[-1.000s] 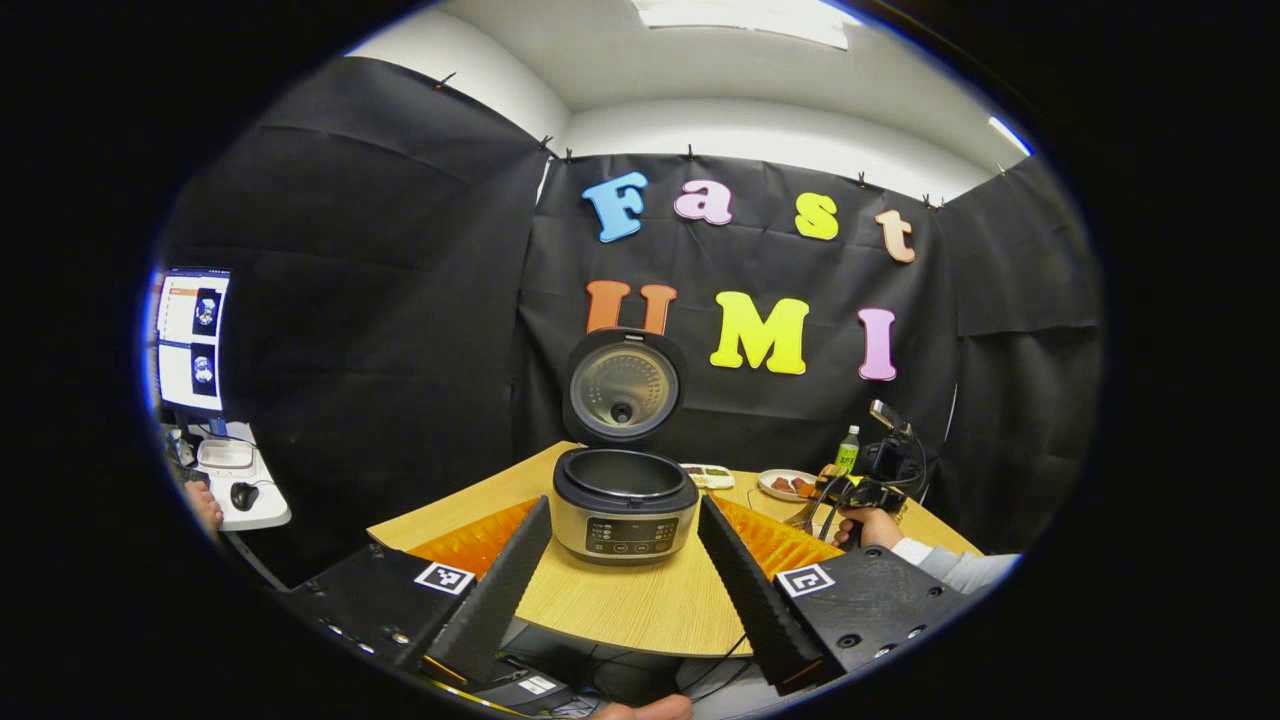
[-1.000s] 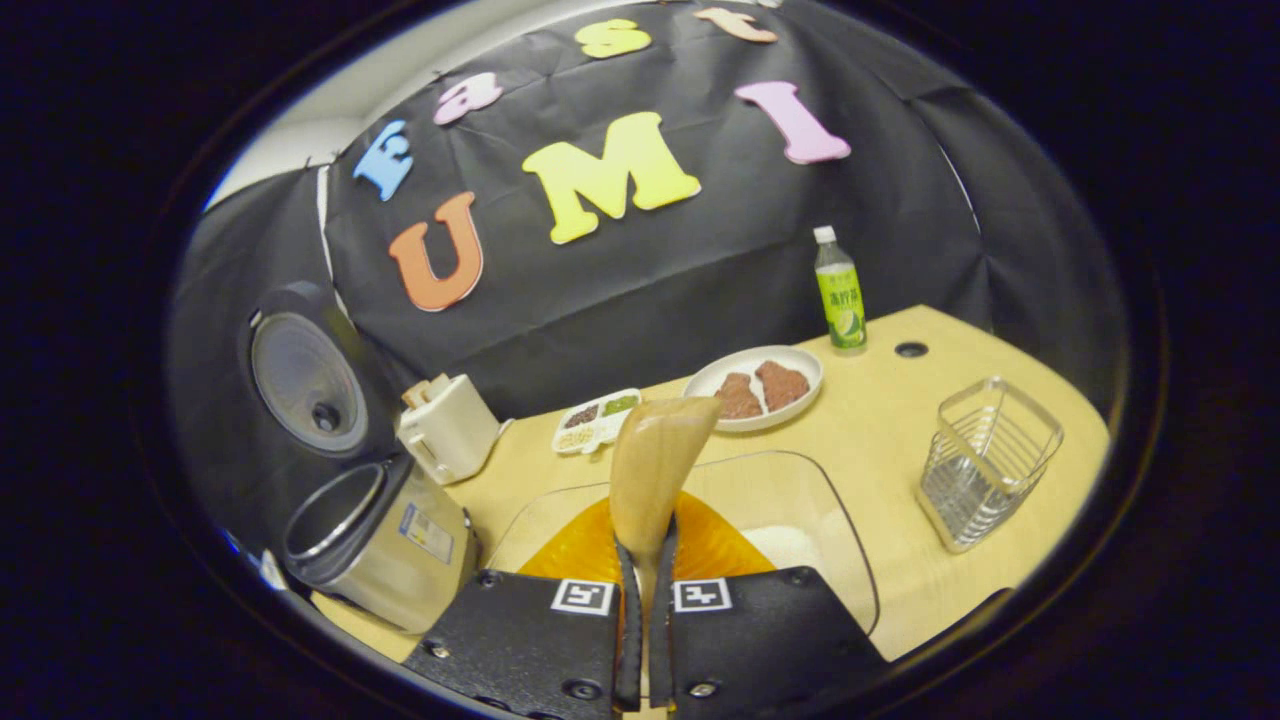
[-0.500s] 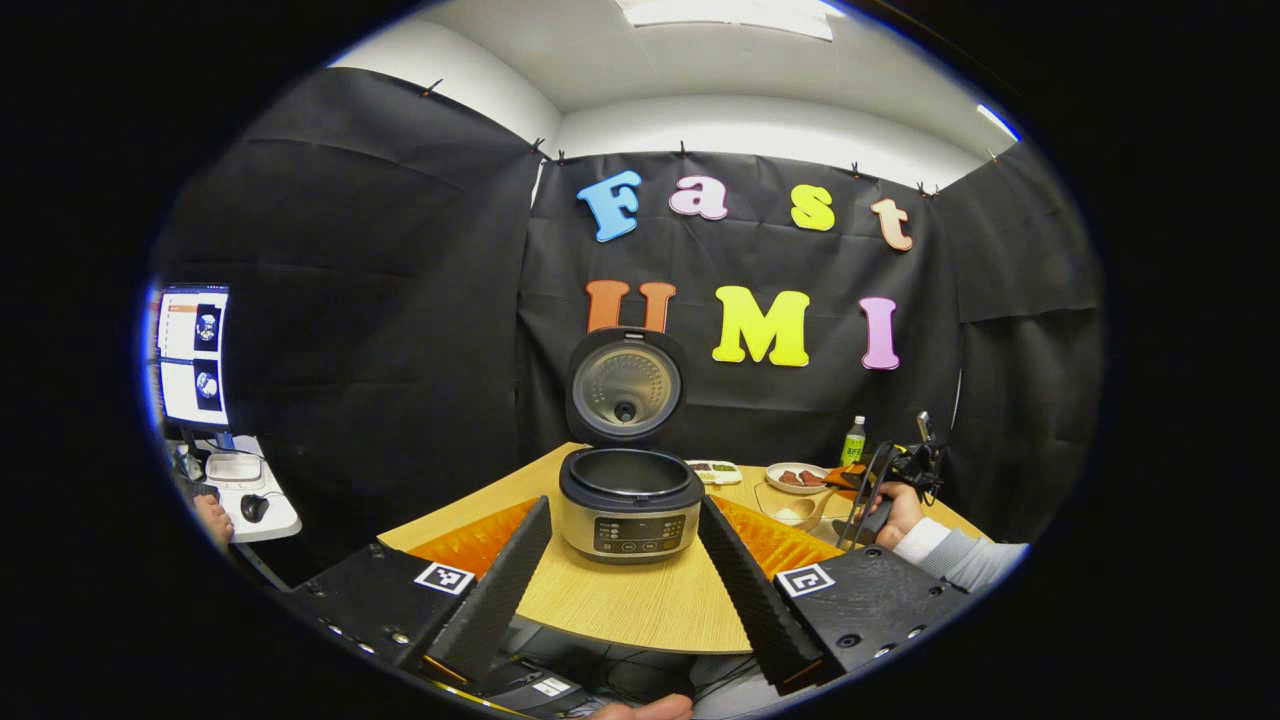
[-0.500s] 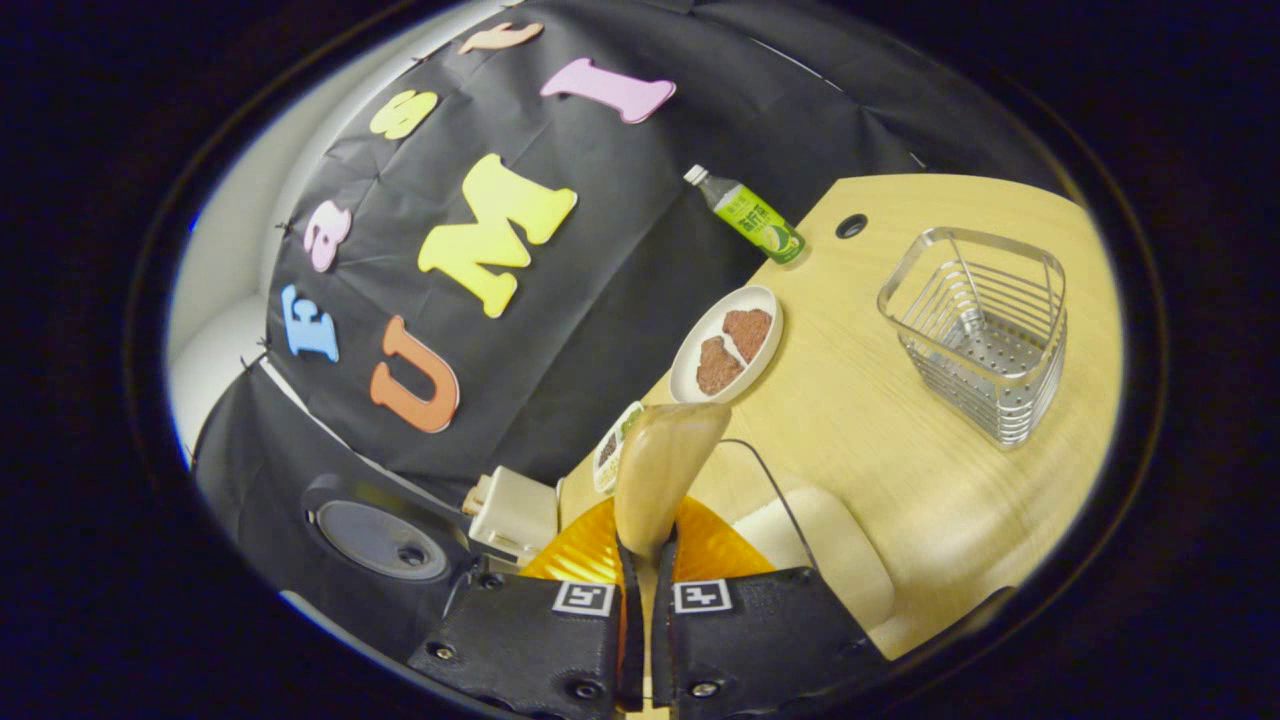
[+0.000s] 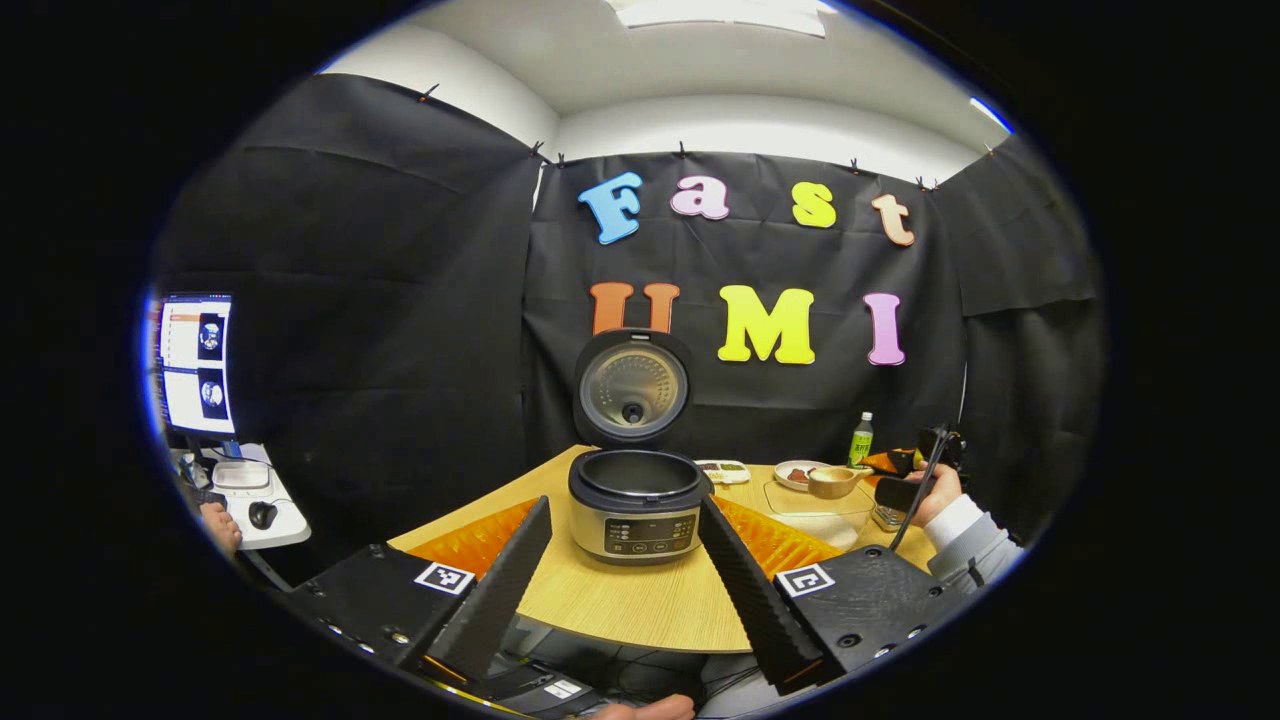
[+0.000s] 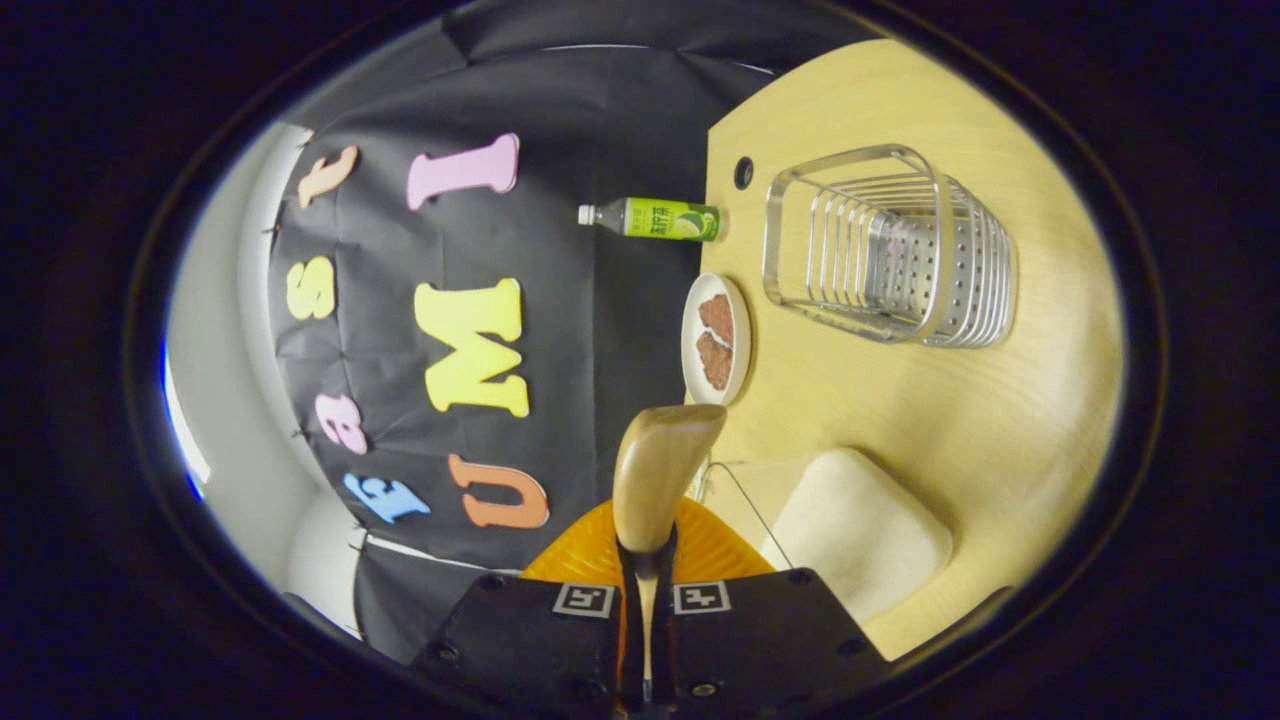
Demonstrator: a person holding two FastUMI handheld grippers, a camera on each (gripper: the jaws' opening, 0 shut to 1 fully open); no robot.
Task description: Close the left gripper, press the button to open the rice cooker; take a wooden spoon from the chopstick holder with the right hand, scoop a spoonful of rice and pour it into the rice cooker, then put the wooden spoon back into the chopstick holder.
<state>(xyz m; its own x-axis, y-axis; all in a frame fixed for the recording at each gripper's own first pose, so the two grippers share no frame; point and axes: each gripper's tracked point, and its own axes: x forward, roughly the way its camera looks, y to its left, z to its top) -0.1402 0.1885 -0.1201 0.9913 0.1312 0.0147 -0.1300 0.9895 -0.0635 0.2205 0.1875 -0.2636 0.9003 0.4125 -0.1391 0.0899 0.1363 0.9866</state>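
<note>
The silver rice cooker (image 5: 637, 505) stands on the wooden table with its lid (image 5: 632, 385) raised upright. My left gripper (image 5: 625, 590) hangs open in front of it, its fingers spread to either side of the cooker. Farther right, a hand holds my right gripper (image 5: 890, 478) with the wooden spoon (image 5: 833, 482) level above the clear rice container (image 5: 815, 500). In the right gripper view, rolled a quarter turn, my right gripper (image 6: 648, 600) is shut on the wooden spoon (image 6: 660, 470). White rice (image 6: 860, 530) lies beside it. The wire chopstick holder (image 6: 885, 250) stands beyond.
A plate of brown food (image 6: 716, 338) and a green bottle (image 6: 655, 218) sit near the back wall. A small divided tray (image 5: 722, 467) lies behind the cooker. A monitor (image 5: 195, 362) and a side desk are at the far left. The table's front edge (image 5: 640, 640) is close.
The right gripper has rolled about a quarter turn and lifted the spoon from the rice container to level above it. The left gripper stays open and has hardly moved.
</note>
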